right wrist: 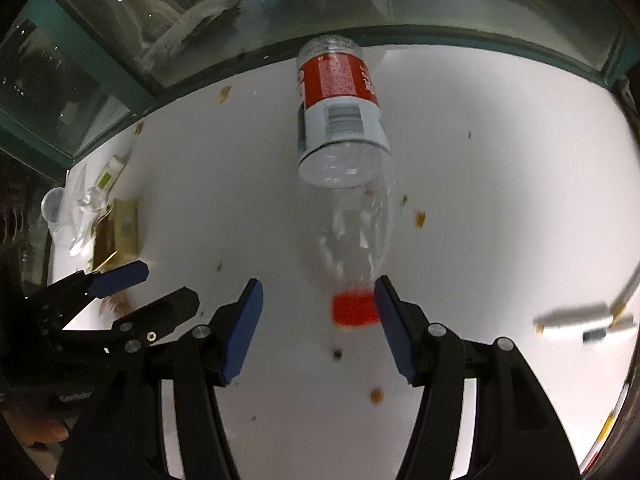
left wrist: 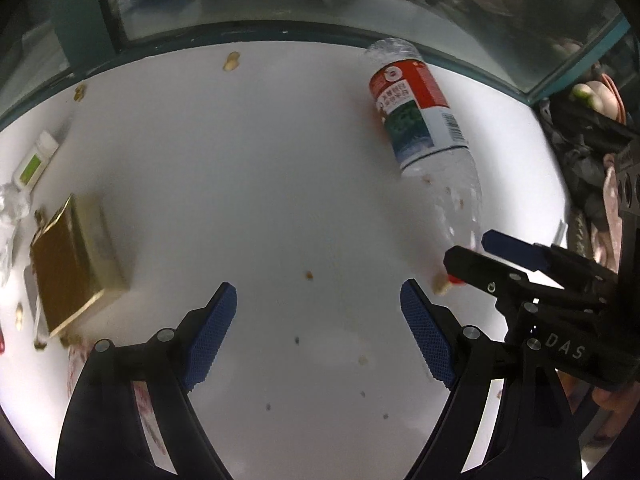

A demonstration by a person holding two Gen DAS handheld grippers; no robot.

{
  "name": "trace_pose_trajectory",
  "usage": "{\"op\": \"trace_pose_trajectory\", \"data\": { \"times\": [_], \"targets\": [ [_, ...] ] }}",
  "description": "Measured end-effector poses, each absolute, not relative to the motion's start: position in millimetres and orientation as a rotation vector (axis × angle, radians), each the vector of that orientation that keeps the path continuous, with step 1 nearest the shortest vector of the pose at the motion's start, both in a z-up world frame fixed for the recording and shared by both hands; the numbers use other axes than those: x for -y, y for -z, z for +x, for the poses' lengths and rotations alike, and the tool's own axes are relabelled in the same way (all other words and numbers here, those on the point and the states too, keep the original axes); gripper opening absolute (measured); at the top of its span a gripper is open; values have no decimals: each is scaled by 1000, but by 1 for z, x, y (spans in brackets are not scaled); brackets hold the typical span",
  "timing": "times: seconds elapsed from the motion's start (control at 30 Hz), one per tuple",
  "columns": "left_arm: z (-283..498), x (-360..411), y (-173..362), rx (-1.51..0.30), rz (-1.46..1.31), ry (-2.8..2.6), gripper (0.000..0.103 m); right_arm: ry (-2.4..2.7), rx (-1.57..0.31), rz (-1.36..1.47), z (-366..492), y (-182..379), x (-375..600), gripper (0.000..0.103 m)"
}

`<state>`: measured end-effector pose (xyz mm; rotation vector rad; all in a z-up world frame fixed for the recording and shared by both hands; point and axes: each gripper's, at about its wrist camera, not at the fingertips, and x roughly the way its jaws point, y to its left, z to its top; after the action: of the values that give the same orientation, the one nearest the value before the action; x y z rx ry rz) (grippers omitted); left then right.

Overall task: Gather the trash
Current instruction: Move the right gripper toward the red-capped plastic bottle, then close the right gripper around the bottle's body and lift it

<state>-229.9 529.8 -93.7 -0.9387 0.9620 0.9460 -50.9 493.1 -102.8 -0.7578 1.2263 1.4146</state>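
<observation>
Right wrist view – open right tool (right wrist: 318,330), bottle (right wrist: 340,152) lying, red cap (right wrist: 354,309) between fingers

Both cameras ride the wrists, looking steeply down along blue-padded fingers onto the white bench (left wrist: 280,160) from close above. Each sees the clear plastic bottle with the red label (left wrist: 416,116) and the other's gripper alongside.

Home: littered white table (left wrist: 280,160), cluttered surroundings
</observation>
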Motion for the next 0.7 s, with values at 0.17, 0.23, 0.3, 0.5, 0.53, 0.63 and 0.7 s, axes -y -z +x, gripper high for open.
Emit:
{"op": "trace_pose_trajectory", "data": {
  "times": [0.17,0.23,0.3,0.5,0.53,0.63,0.7],
  "targets": [
    [-228,-544,101,-944,-939,-950,81,-1420,-1213,-761,-47,110,-510,56],
    [-228,-549,104,-938,-942,-954,81,-1423,-1196,-771,-47,111,-514,56],
    [-229,-554,109,-939,-955,-961,81,-1424,-1187,-783,-46,114,-520,56],
    [-232,-564,116,-935,-965,-975,81,-1423,-1178,-783,-46,120,-530,56],
    [-232,-565,116,-934,-966,-976,81,-1422,-1182,-780,-47,121,-531,56],
    [-233,-570,119,-931,-969,-983,81,-1420,-1186,-773,-48,124,-535,56],
    [-234,-573,120,-929,-971,-988,81,-1422,-1189,-769,-48,126,-538,56]
  ]
}}
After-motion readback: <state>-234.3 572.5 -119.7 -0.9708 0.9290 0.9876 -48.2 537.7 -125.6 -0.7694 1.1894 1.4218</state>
